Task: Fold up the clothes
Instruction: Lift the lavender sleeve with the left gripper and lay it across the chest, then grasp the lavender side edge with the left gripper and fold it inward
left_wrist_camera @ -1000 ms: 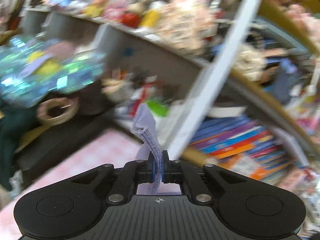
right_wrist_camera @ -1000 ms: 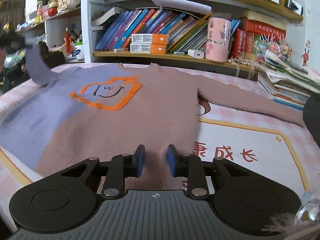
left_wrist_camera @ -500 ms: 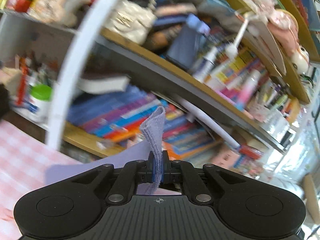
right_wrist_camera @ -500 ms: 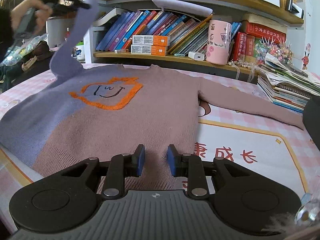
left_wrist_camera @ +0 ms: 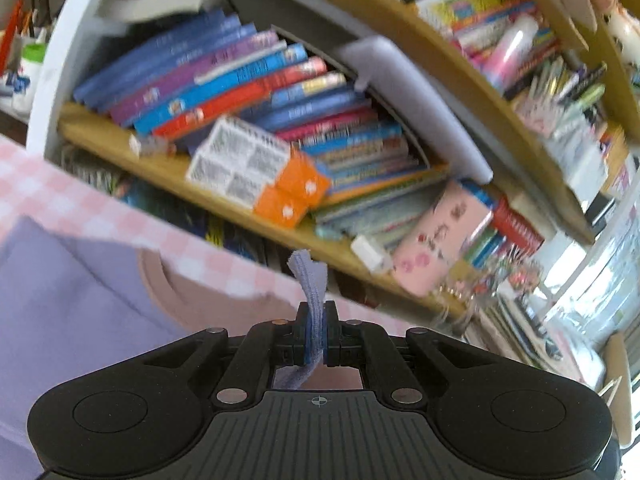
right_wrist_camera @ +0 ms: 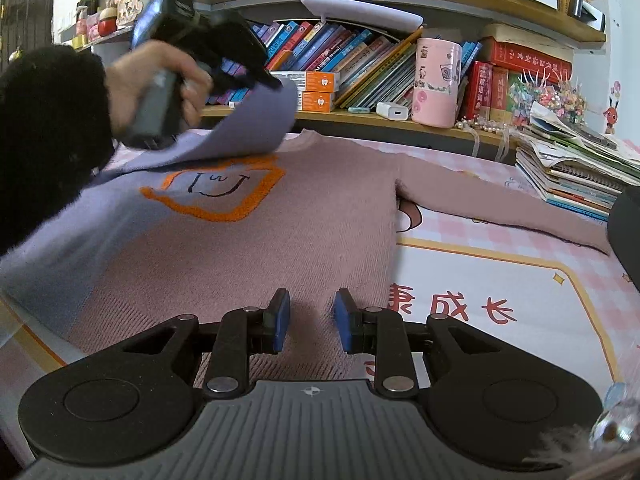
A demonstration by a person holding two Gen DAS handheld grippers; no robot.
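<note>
A sweater (right_wrist_camera: pixel 304 216), dusty pink with a lilac left side and an orange-outlined face patch (right_wrist_camera: pixel 216 192), lies flat on the table. My left gripper (left_wrist_camera: pixel 315 332) is shut on the cuff of the lilac sleeve (left_wrist_camera: pixel 310 280). In the right wrist view the left gripper (right_wrist_camera: pixel 276 85) holds that sleeve (right_wrist_camera: pixel 256 124) raised over the sweater's chest. My right gripper (right_wrist_camera: pixel 308 320) is open and empty, low over the sweater's hem. The pink right sleeve (right_wrist_camera: pixel 500 208) lies stretched out to the right.
A pink checked mat (right_wrist_camera: pixel 500 280) with red characters covers the table. A bookshelf (right_wrist_camera: pixel 360 56) with books and a pink cup (right_wrist_camera: pixel 438 80) stands behind. A stack of books (right_wrist_camera: pixel 576 172) sits at the right. A dark object (right_wrist_camera: pixel 626 232) is at the right edge.
My left gripper has carried the lilac sleeve up and rightward, from the far left to above the sweater's chest. The right gripper has stayed still and open.
</note>
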